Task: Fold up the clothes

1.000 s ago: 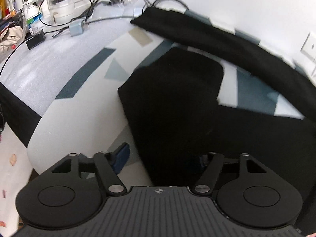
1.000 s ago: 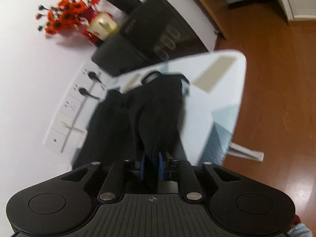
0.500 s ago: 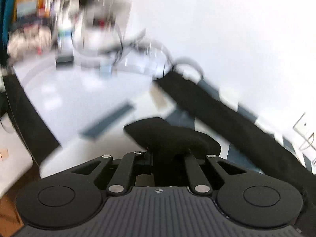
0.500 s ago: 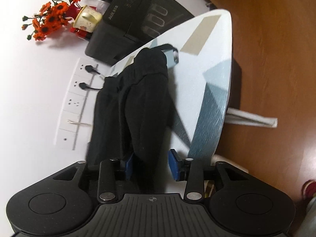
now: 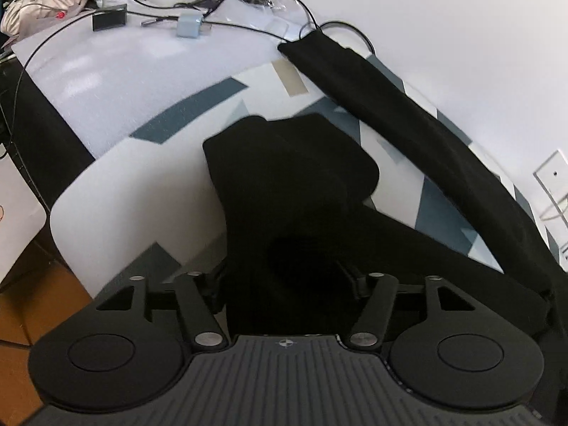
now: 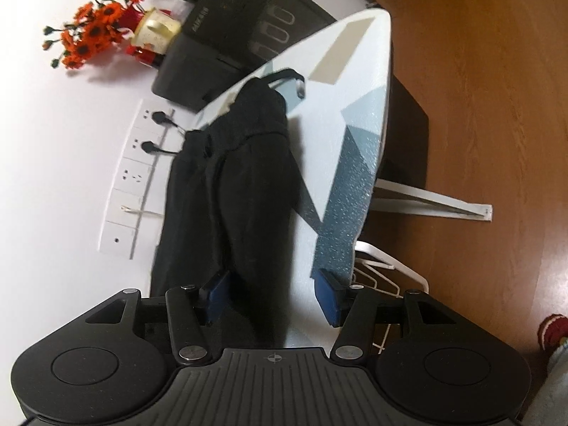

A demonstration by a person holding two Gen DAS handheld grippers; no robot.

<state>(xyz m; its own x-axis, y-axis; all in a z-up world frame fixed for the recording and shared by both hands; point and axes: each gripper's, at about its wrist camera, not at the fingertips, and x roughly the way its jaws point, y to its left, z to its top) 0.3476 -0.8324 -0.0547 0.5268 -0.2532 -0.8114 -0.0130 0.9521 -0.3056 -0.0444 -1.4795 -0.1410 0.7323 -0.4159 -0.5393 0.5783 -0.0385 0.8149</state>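
Black trousers (image 5: 294,191) lie on a patterned ironing board (image 5: 142,191). One leg (image 5: 419,131) stretches along the wall side; the other is folded back toward me in a thick bunch. My left gripper (image 5: 289,284) is open with the bunched cloth between its jaws. In the right wrist view the trousers (image 6: 248,191) run along the board (image 6: 358,106) to the waistband at the far end. My right gripper (image 6: 273,298) is open, its blue pads (image 6: 330,298) apart on either side of the cloth.
A white foam-covered table (image 5: 117,67) beyond the board holds cables, a small blue charger (image 5: 190,25) and clutter. Wall sockets (image 6: 138,174), a black appliance (image 6: 234,32) and orange flowers (image 6: 92,35) stand near the board's far end. Wooden floor (image 6: 479,88) lies to the right.
My left gripper shut on the trouser leg, carried it over, and has now opened with the cloth folded on the board. My right gripper opened from shut on the cloth.
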